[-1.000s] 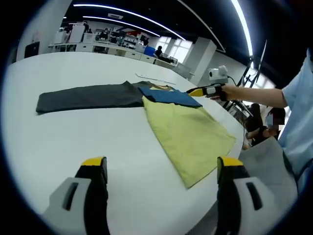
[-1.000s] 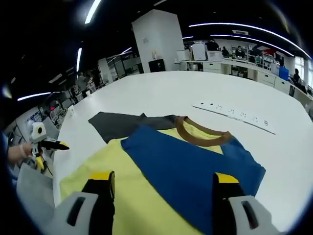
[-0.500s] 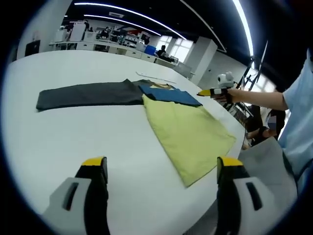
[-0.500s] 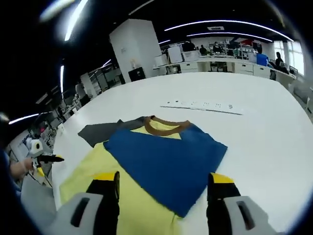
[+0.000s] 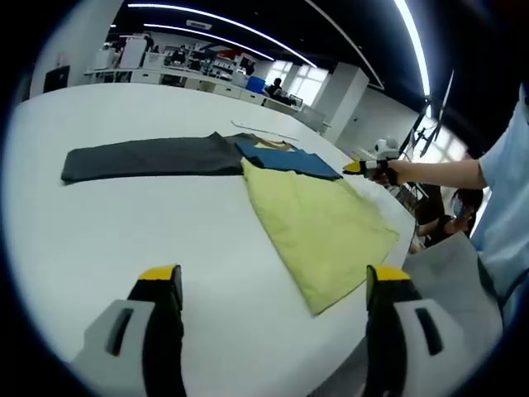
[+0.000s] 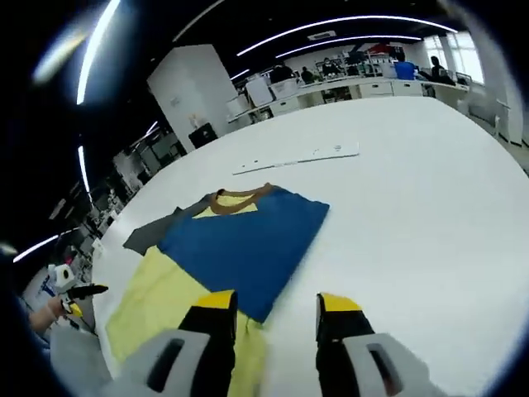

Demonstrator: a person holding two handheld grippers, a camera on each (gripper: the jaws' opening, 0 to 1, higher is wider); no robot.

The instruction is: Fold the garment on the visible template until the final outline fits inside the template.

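A shirt with a yellow body (image 5: 318,223) lies flat on the white table (image 5: 124,223). Its blue sleeve (image 5: 289,162) is folded across the chest below the brown collar (image 5: 269,145). The dark grey sleeve (image 5: 149,159) stretches out to the left. My left gripper (image 5: 273,277) hangs open above bare table, short of the shirt. In the right gripper view the blue sleeve (image 6: 240,240) covers the yellow body (image 6: 157,298), with the brown collar (image 6: 240,196) behind it. My right gripper (image 6: 275,303) is open with a narrow gap, over the shirt's near edge, holding nothing.
A white power strip (image 6: 297,155) lies on the table beyond the collar. A hand holds the right gripper (image 5: 364,168) past the shirt's far side. The left gripper (image 6: 78,291) appears at the table's edge. Desks and seated people are far behind.
My right gripper has drawn back from the shirt and its jaws have come closer together. The blue sleeve stays folded flat on the shirt. The left gripper has not moved.
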